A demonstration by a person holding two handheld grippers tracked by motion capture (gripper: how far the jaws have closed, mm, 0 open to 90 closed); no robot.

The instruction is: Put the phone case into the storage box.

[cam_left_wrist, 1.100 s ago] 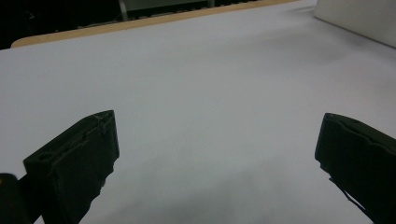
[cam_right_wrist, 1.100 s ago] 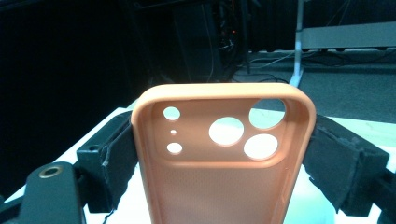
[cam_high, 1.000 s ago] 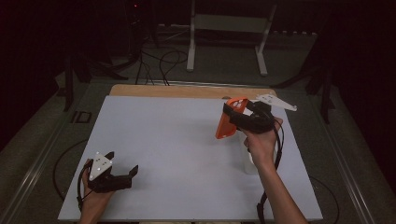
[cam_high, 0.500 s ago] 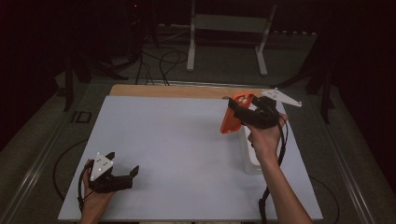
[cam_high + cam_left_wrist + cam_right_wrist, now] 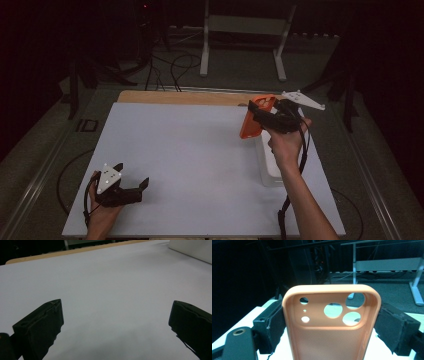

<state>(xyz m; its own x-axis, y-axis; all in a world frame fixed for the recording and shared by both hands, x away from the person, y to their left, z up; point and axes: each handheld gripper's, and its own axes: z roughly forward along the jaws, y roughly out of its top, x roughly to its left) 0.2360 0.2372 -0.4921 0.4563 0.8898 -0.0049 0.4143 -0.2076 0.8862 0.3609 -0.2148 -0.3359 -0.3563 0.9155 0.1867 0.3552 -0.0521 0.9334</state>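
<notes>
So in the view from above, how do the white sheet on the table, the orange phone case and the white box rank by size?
1. White sheet, by far.
2. White box, partly hidden by the hand.
3. Orange phone case, held up nearer the camera, so its rank against the box is unsure.

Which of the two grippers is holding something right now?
The right gripper: its fingers clamp the orange phone case by its sides, up off the table. The left gripper sits open and holds nothing.
</notes>
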